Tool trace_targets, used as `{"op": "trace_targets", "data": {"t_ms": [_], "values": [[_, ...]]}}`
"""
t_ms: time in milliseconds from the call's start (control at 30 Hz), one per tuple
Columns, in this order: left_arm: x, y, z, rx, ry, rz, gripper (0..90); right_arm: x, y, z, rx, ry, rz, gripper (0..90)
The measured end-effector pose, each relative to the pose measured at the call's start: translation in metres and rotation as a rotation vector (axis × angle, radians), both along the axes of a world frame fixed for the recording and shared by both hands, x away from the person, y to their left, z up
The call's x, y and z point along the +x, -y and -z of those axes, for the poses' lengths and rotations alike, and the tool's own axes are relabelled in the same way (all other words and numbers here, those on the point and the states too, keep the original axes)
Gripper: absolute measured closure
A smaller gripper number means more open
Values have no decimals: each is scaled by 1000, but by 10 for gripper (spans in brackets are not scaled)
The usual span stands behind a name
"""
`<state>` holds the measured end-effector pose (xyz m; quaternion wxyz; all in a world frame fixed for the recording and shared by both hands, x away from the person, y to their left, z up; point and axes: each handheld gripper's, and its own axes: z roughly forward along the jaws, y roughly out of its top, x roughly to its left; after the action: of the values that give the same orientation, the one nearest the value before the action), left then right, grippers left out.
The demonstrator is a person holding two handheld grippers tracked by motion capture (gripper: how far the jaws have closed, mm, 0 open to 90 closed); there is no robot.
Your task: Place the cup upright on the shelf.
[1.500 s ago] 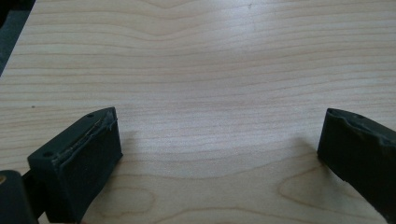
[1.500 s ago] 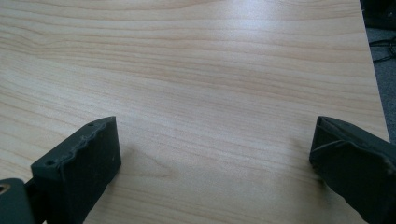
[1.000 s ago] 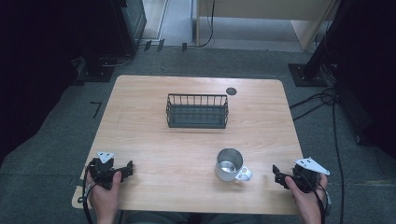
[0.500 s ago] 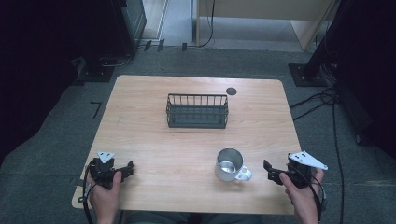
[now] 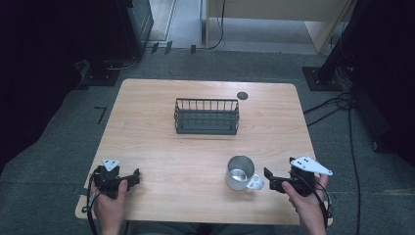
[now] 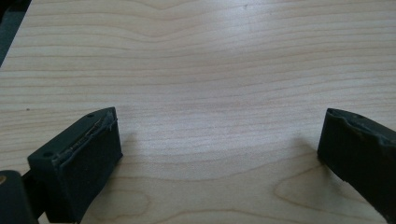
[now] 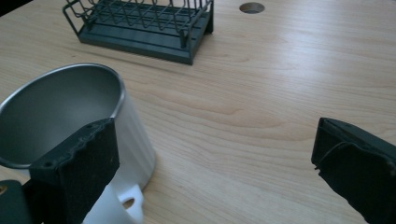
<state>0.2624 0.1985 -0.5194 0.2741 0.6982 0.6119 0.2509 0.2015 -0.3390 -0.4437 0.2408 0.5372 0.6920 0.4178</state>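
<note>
- Wood desk (image 5: 161,147) on grey carpet; wire rack (image 5: 207,116) mid-desk, toward far edge.
- Steel mug (image 5: 240,172) nr near edge, right of centre, handle facing right gripper (image 5: 270,179).
- Right gripper spread wide, just beside mug handle.
- Left gripper (image 5: 132,177) spread, nr near-left corner, nothing betw jaws.

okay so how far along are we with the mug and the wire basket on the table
Done: nothing yet; the mug stands upright on the table, apart from the empty wire basket. In hand: the right gripper, jaws open, sits beside the mug's handle, gripping nothing. Left: any grasp and move. The left gripper is open near the table's edge.
</note>
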Motion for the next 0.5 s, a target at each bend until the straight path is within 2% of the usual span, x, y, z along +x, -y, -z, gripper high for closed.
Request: {"op": "trace_targets", "data": {"t_ms": [500], "values": [[0,0,0,1,0,1,0,-3,-26,2,21,-10,-97,4]]}}
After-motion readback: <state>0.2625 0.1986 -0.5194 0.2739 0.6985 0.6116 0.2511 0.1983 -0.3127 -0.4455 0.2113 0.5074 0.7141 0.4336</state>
